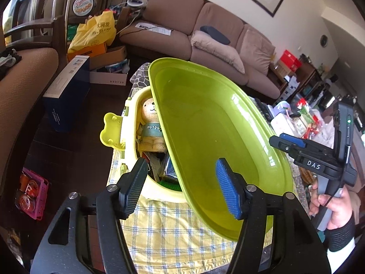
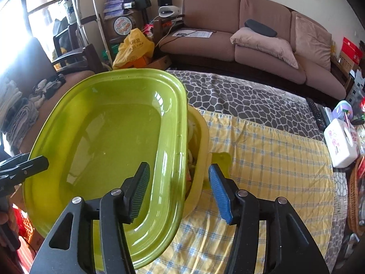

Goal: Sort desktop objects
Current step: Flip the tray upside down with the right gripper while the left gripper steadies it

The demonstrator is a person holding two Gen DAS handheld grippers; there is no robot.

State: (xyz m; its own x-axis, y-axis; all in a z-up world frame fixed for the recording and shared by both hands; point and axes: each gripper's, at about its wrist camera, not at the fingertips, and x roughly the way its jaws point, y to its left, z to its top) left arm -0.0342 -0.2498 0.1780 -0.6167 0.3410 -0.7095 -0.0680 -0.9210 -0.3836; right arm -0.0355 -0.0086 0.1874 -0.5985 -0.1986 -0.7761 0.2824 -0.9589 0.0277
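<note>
Here the green lid stands tilted up over the pale yellow box, its hollow inner side facing both cameras. In the left wrist view the left gripper has its jaws apart and holds nothing; the lid's lower rim lies just ahead of and partly behind its blue finger, while the black finger sits over the box's near rim. Ahead of that gripper, in the uncovered part of the box, a bear figure stands upright among smaller items that are too crowded to name, and a green bear-shaped clasp juts from the box wall to the left of the black finger. The right gripper shows at the far right of this view, in the person's hand, its tip just beside the lid's edge; contact cannot be told. In the right wrist view the right gripper is spread wide, and the lid's right rim runs down between its fingers without either pad clearly touching it. The box peeks out just right of the lid, ahead of the blue finger. Under everything lies a yellow checked cloth.
</note>
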